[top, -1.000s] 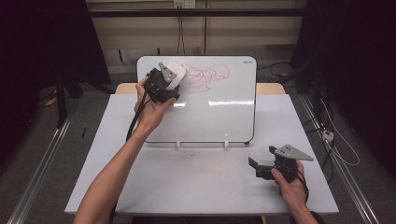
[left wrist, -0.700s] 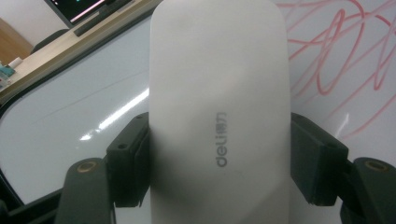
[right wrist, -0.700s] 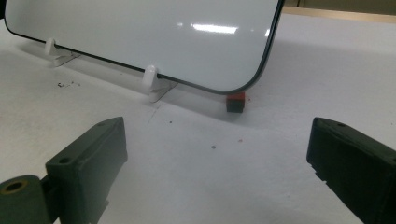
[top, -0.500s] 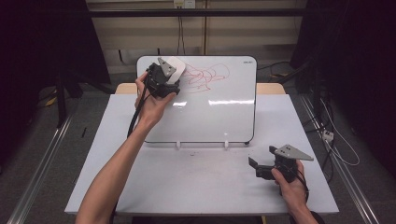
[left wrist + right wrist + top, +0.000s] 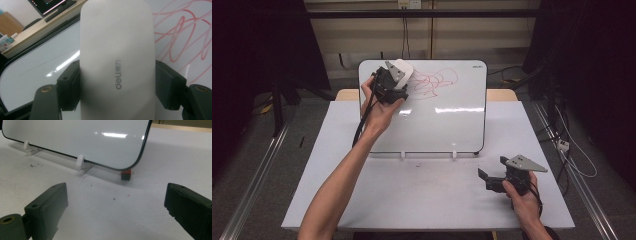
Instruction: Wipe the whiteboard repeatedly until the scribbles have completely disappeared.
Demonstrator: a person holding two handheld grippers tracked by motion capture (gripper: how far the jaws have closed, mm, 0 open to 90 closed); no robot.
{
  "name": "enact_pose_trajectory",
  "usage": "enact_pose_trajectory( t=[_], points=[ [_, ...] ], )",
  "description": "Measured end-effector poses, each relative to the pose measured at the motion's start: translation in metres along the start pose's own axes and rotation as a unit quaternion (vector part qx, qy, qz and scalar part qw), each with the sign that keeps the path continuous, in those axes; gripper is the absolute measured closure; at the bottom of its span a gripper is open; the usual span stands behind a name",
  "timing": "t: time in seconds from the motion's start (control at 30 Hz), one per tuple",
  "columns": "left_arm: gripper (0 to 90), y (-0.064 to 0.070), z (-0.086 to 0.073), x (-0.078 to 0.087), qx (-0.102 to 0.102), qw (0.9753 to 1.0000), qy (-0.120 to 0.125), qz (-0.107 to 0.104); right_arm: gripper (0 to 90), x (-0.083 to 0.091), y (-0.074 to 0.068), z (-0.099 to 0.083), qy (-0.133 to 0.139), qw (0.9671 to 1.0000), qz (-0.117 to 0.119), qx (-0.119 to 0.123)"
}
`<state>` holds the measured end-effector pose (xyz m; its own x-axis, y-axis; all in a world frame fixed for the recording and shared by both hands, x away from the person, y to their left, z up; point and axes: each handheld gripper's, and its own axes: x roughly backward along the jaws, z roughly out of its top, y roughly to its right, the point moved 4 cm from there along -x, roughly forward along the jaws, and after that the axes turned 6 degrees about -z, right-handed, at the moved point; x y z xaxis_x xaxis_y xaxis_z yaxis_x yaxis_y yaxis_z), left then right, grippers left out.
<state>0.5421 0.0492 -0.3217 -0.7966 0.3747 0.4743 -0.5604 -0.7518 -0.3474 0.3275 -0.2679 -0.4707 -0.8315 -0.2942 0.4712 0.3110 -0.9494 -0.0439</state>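
Left gripper (image 5: 117, 82) clamps white eraser (image 5: 117, 50) against whiteboard (image 5: 447, 120) | right gripper (image 5: 117, 212) spread wide, empty

One whiteboard (image 5: 447, 120), one eraser (image 5: 117, 60), two grippers.

The white worktop (image 5: 412, 195) carries a whiteboard (image 5: 447, 120) propped on small white feet (image 5: 81, 163). A small red-topped block (image 5: 126, 175) lies just beside the board's corner.
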Motion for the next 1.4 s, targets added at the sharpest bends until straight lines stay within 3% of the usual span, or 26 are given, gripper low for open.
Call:
enact_pose_trajectory(
  t=[0.23, 0.67, 0.93, 1.4],
  points=[
    [31.2, 0.007, 0.001, -0.002, -0.008, 1.0000, 0.003, 0.003, 5.5, 0.000, 0.000, 0.000, 0.000, 1.0000, 0.001, 0.001],
    [31.1, 0.027, -0.004, -0.006, -0.038, 0.9992, -0.006, -0.013, 5.4, 0.000, 0.000, 0.000, 0.000, 1.0000, 0.000, 0.001],
    [31.1, 0.051, -0.006, -0.009, -0.057, 0.9980, -0.009, -0.026, 5.4, 0.000, -0.001, 0.000, -0.001, 1.0000, 0.001, 0.001],
    [31.0, 0.106, -0.023, -0.011, -0.114, 0.9920, -0.012, -0.053, 5.4, 0.001, -0.001, 0.000, 0.000, 1.0000, 0.001, 0.001]
  ],
)
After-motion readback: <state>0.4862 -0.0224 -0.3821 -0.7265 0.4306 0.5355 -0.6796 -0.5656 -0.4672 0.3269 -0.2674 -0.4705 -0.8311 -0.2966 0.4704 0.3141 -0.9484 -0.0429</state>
